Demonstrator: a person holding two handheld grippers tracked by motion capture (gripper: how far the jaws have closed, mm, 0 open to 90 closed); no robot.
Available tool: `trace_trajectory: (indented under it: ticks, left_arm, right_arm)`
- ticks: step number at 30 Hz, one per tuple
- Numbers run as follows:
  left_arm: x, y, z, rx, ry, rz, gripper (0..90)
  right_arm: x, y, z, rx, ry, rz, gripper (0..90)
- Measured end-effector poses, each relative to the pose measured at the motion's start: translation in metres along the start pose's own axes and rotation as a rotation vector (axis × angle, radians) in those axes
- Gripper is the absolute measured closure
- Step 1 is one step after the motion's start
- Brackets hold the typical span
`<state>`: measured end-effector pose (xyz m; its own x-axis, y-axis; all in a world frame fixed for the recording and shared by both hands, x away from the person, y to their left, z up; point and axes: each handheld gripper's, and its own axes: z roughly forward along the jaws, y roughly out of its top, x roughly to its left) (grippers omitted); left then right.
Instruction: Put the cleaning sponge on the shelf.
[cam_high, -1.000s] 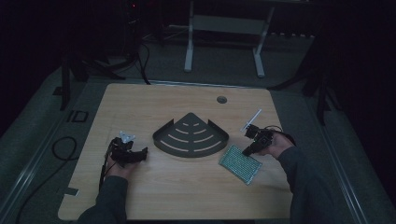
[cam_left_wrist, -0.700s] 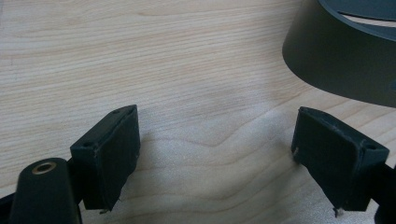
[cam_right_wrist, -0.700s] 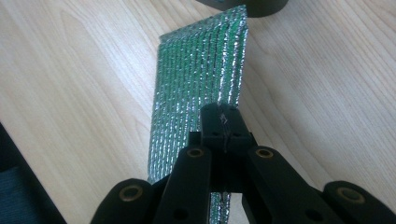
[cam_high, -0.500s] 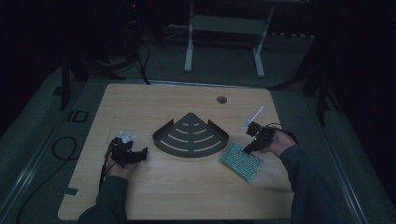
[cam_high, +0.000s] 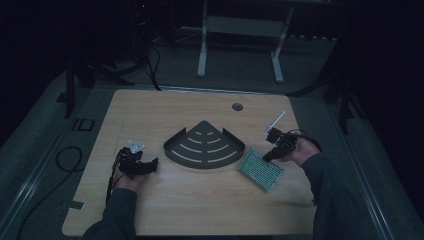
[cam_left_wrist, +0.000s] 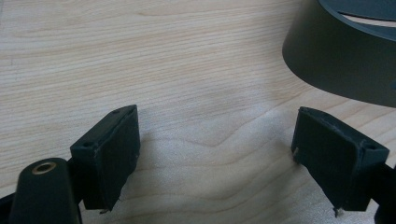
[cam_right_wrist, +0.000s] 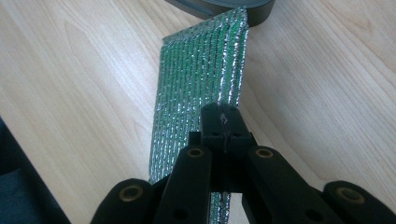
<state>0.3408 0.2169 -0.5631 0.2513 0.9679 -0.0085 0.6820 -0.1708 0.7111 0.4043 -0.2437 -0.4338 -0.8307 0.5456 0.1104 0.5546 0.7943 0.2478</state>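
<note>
hidden: green foil sheet (cam_right_wrist: 201, 79) near end | by: right hand-held gripper (cam_right_wrist: 223, 122)

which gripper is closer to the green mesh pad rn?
Right. The right gripper sits at the green mesh pad's upper edge, jaws shut on it. The left gripper rests open across the dark fan-shaped tray, far off.

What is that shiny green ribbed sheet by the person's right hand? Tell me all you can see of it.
The green sheet is a thin rectangle with a glittery, metallic-looking surface ribbed in fine parallel lines. It lies on the wooden table at an angle to its edges, right of the dark fan-shaped tray; its far corner reaches the tray's rim. The right gripper, jaws together, is closed on its near edge.
</note>
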Motion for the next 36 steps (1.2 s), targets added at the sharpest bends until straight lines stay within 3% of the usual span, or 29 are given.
trace_trajectory:
  ticks: [22,36]
  left_arm:
    - [0.000,0.000,0.000,-0.001,0.000,0.000,15.9]
    - [0.000,0.000,0.000,-0.001,0.001,-0.001,15.9]
  right_arm:
    - [0.003,0.019,-0.026,-0.022,-0.037,-0.031,90.0]
    - [0.004,0.053,-0.029,-0.034,-0.047,-0.050,90.0]
